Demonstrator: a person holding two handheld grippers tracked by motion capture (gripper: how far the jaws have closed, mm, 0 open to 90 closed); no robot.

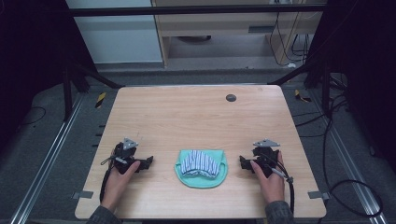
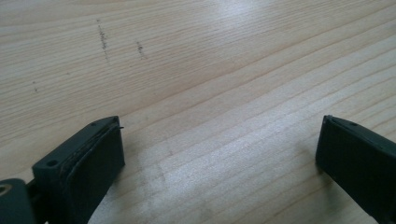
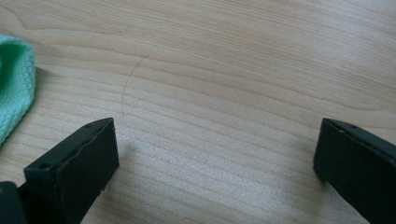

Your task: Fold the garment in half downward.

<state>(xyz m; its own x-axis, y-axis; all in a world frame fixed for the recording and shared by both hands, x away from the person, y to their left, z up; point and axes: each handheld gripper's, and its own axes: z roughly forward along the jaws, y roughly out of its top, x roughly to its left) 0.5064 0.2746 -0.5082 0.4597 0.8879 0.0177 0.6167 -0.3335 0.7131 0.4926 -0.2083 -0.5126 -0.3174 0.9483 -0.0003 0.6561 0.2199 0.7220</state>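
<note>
A folded cloth bundle [image 1: 201, 167] lies near the front edge of the table [image 1: 196, 116], at about six o'clock from the table's middle. Its base layer is a mint-green knit with a fine, looped weave, rounded at the near edge like a shallow half-moon. On top sits a smaller folded piece with blue and white stripes, soft and slightly humped. In the right gripper view a corner of the green knit [image 3: 14, 86] shows at nine o'clock, its ribbed texture plain to see.

The left gripper [image 1: 148, 161] rests on the table at nine o'clock from the bundle, well apart from it. Its black, blocky jaws stand wide with only bare wood between them [image 2: 219, 149]. The right gripper [image 1: 242, 162] rests at three o'clock from the bundle, near it but not touching. Its jaws also stand wide with nothing between them [image 3: 217, 154]. Each gripper has a grey three-cornered plate on top and a dark cable trailing back.

The tabletop is pale wood laminate with straight grain and rounded corners. A small dark round disc [image 1: 230, 97] sits at twelve o'clock, near the far edge. A thin curved hair [image 3: 128, 84] lies on the wood ahead of the right jaws. Nothing stands between either gripper and the bundle.
</note>
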